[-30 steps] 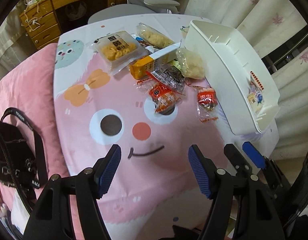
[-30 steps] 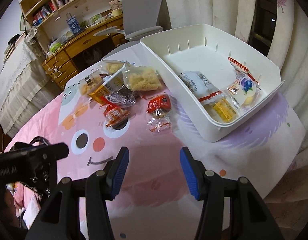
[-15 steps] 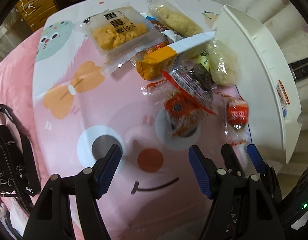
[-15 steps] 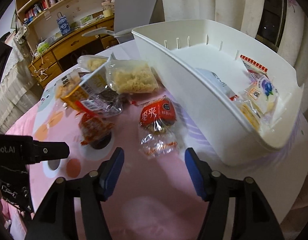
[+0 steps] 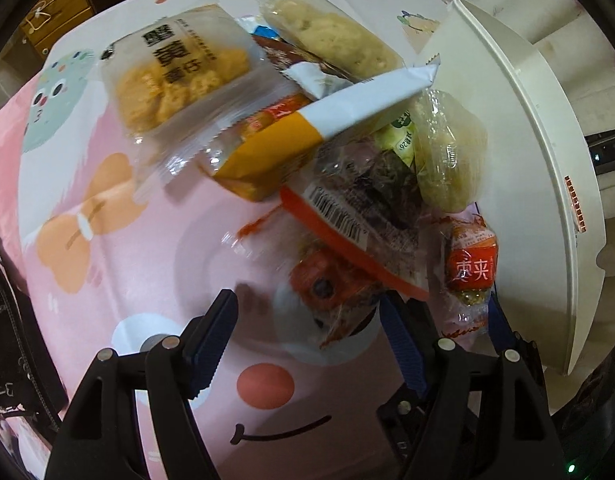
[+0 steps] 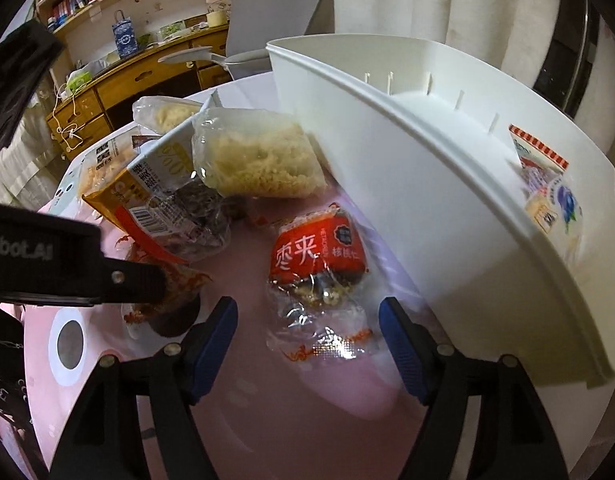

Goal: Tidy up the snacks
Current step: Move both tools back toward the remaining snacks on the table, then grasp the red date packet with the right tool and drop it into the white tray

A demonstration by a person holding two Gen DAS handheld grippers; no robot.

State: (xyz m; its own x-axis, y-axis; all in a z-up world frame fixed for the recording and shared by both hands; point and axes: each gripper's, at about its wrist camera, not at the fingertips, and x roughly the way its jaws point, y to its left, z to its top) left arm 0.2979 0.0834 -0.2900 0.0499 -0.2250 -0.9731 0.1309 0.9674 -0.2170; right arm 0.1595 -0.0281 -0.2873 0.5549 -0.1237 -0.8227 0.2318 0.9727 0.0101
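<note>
Glossy, crinkled clear-plastic snack wrappers (image 5: 347, 208) crowd your matt printed pink cloth (image 5: 119, 280) on the tabletop; beside them, the bin (image 6: 447, 216) shows smooth white plastic, and behind stands a varnished wooden desk (image 6: 147, 72).

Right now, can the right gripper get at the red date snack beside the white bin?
Probably yes. The right gripper hangs just short of the red date snack, jaws opening and empty. The snack lies alone on the cloth; the white bin stands clear to its right.

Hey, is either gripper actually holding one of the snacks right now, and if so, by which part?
Nothing is held. The left gripper is open over a red wrapped snack; the right gripper, jaws opening, straddles the red date snack without pressing it.
</note>
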